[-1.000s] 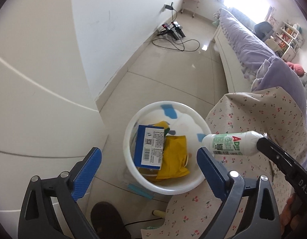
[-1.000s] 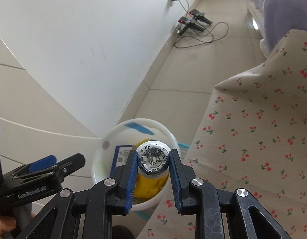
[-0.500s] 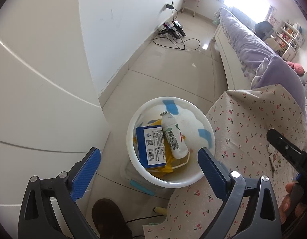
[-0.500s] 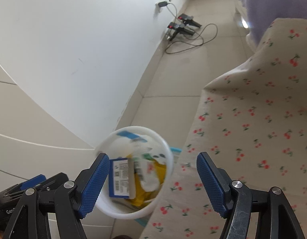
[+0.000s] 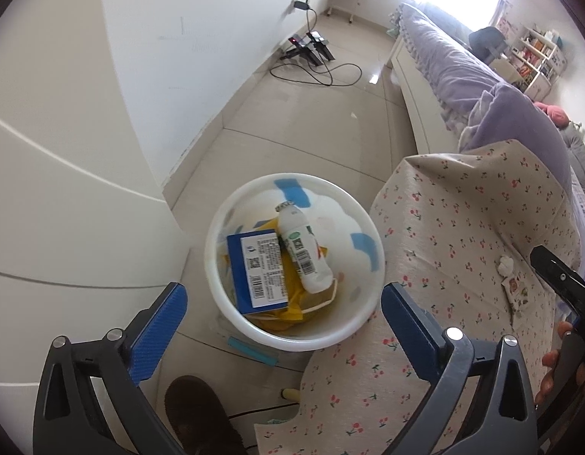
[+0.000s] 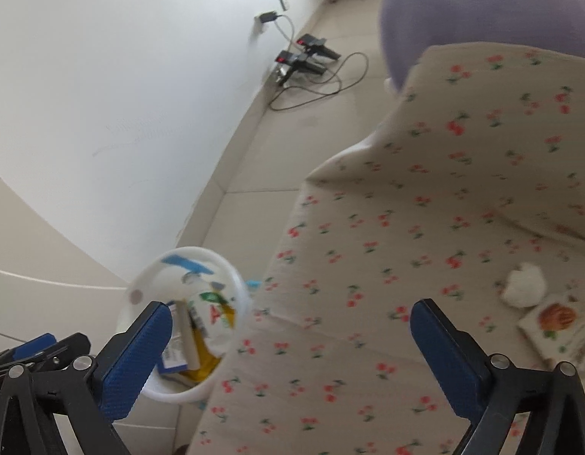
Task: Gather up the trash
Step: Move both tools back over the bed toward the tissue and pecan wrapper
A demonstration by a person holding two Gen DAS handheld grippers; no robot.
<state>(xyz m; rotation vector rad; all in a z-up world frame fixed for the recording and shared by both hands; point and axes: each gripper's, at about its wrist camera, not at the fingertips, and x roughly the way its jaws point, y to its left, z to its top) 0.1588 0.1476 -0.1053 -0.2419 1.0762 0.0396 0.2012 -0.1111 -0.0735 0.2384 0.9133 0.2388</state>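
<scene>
A white bin (image 5: 216, 235) stands on the floor beside a cherry-print cloth (image 5: 444, 227). In it lie a white bottle (image 5: 304, 254), a blue box (image 5: 258, 269) and a yellow bag (image 5: 292, 303). My left gripper (image 5: 283, 295) hovers above the bin, its jaws opening, nothing between them. My right gripper (image 6: 290, 313) is over the cloth (image 6: 406, 208), with the bin (image 6: 239, 288) at its left finger. Its jaws are opening and empty. A crumpled white tissue (image 6: 524, 284) and a printed packet (image 6: 558, 326) lie on the cloth to its right.
Chargers with cables (image 5: 311, 49) lie on the tiled floor by the white wall. A bed with a purple blanket (image 5: 463, 68) runs along the right. A dark shoe (image 5: 194, 409) stands below the bin. A person's hand (image 5: 558, 360) holds the right gripper.
The right gripper let go of the white bottle, which dropped into the bin. Its jaws spread wide and it swung right over the cloth. The left gripper stayed over the bin.
</scene>
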